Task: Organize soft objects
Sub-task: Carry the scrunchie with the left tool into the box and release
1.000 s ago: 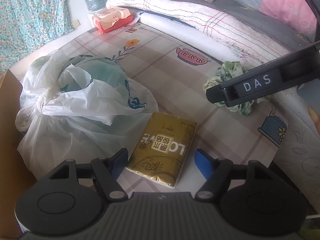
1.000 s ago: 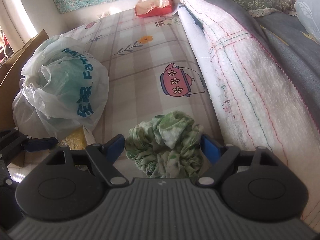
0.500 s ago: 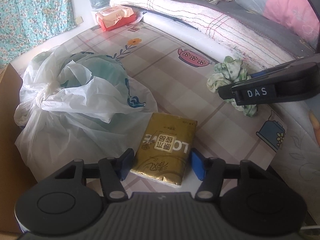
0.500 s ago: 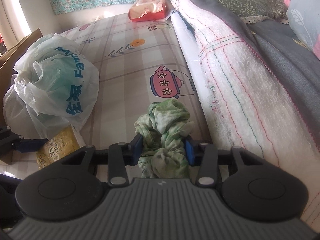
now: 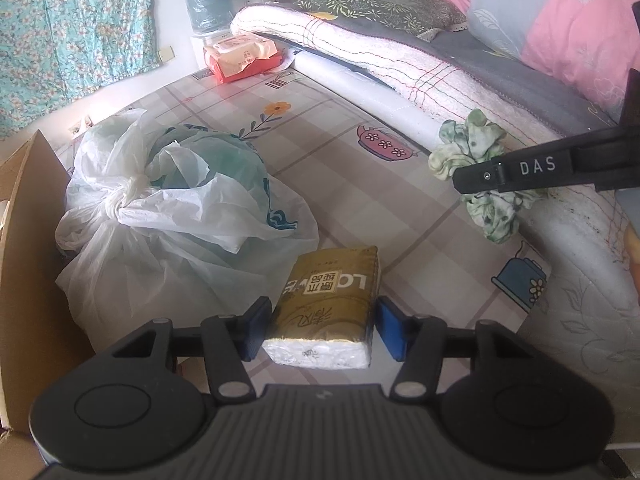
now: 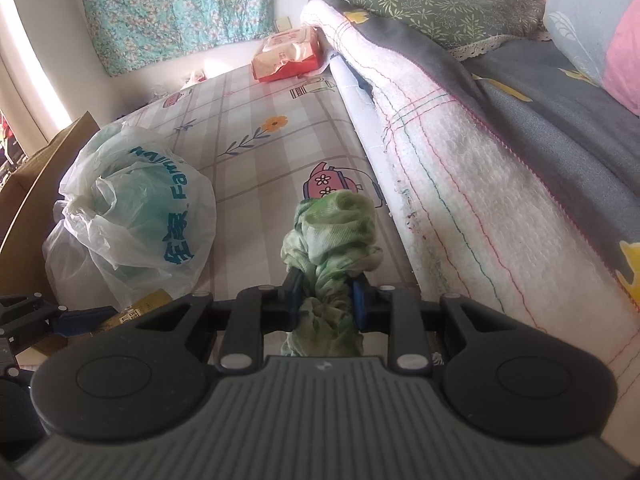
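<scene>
Left tongs (image 5: 320,326) just closed on gold tissue pack (image 5: 330,304); right tongs (image 6: 326,300) just squeezed onto green scrunchie (image 6: 334,240)

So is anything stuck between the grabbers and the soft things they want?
Nothing visible. The left gripper has its pads on both sides of the gold tissue pack, and the right gripper is squeezing the green scrunchie. Both closed in just now. The plastic bag sits off to the side.

Both wrist cameras look steeply down along their fingers, close over the mat (image 5: 320,168); both catch the plastic bag (image 6: 136,220).
</scene>
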`<control>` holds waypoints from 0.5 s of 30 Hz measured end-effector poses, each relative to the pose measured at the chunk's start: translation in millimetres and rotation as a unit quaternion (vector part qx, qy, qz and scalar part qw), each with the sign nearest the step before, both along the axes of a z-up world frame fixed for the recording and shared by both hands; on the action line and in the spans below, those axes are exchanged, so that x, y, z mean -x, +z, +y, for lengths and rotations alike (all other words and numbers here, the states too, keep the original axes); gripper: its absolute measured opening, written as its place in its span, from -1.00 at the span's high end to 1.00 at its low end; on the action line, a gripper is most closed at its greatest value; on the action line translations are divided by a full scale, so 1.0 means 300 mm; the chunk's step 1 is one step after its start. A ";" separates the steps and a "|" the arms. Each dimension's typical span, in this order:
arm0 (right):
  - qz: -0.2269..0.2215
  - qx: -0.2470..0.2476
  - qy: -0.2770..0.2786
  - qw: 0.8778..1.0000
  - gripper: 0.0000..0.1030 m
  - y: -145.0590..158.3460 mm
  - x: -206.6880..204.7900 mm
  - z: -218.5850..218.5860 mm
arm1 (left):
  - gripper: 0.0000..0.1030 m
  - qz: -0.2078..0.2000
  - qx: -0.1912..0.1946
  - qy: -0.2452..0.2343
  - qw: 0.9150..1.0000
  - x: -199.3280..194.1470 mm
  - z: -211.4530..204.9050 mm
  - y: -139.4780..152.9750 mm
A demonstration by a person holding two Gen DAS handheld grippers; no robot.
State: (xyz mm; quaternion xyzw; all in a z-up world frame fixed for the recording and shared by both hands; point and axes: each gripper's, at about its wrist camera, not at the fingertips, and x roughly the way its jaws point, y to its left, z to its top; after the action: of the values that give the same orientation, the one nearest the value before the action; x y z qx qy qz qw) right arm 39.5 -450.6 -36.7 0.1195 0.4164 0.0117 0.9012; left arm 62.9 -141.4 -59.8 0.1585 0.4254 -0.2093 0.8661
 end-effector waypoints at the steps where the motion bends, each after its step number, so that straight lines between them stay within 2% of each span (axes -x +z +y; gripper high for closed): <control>1: -0.003 -0.002 -0.001 1.000 0.56 0.009 0.006 0.001 | -0.12 -0.003 0.001 0.001 1.000 0.004 0.004 0.005; 8: -0.026 -0.024 0.005 0.999 0.56 0.081 0.052 0.021 | -0.10 -0.016 0.026 0.009 0.999 0.037 0.045 0.051; 15: -0.072 -0.055 0.062 0.994 0.56 0.220 0.058 0.143 | -0.10 -0.042 0.077 0.038 0.995 0.092 0.191 0.188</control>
State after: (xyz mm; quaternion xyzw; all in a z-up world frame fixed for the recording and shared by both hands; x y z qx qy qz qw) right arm 22.3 -407.7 29.3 0.1413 0.3554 0.0989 0.9187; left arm 35.3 -84.1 -3.3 0.0841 0.3775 -0.2015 0.8999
